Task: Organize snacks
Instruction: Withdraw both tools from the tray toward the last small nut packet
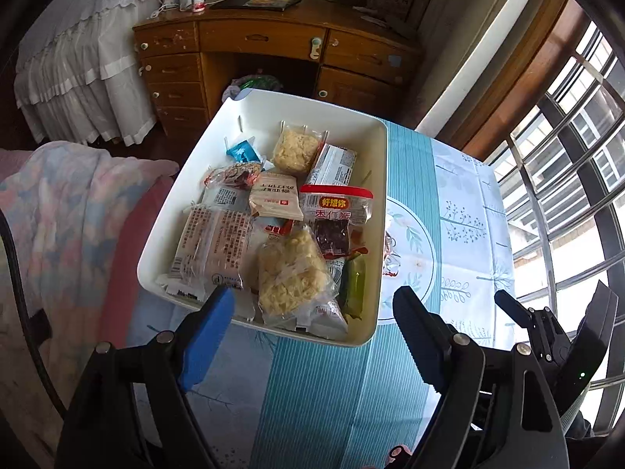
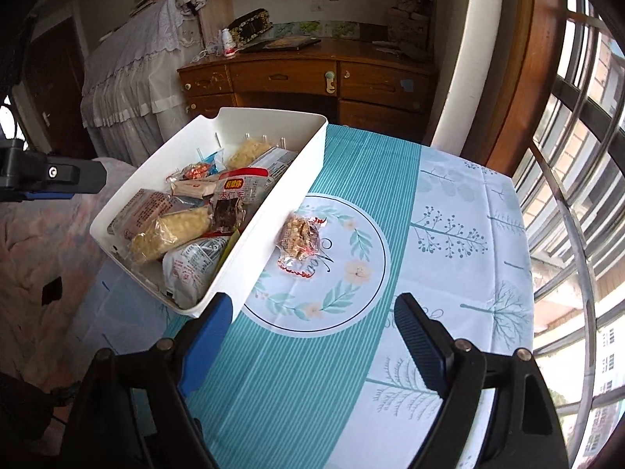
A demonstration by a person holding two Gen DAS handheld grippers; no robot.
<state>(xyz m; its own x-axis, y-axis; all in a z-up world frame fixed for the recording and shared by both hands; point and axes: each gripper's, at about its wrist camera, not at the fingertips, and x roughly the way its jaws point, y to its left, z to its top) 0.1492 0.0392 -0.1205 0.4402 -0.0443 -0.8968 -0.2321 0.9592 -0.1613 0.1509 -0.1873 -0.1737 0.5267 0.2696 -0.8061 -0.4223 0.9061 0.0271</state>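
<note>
A white bin (image 1: 273, 98) stands on the teal tablecloth (image 1: 324, 391), filled with several wrapped snacks: pale crisp cakes (image 1: 291, 273), a red-labelled date pack (image 1: 336, 211) and a green packet (image 1: 353, 281). One clear-wrapped nut bar (image 2: 299, 244) lies on the cloth just right of the bin's wall (image 2: 273, 211); in the left wrist view it (image 1: 390, 258) peeks from behind that wall. My left gripper (image 1: 312, 297) hangs open over the bin's near edge with nothing between its fingers. My right gripper (image 2: 312, 301) is open above the cloth, near the bin's corner, short of the nut bar.
A wooden desk (image 1: 273, 43) with drawers stands beyond the table. A bed with a pastel blanket (image 1: 58, 215) lies to the left. A window with a metal grille (image 1: 566, 156) runs along the right, past the table's edge.
</note>
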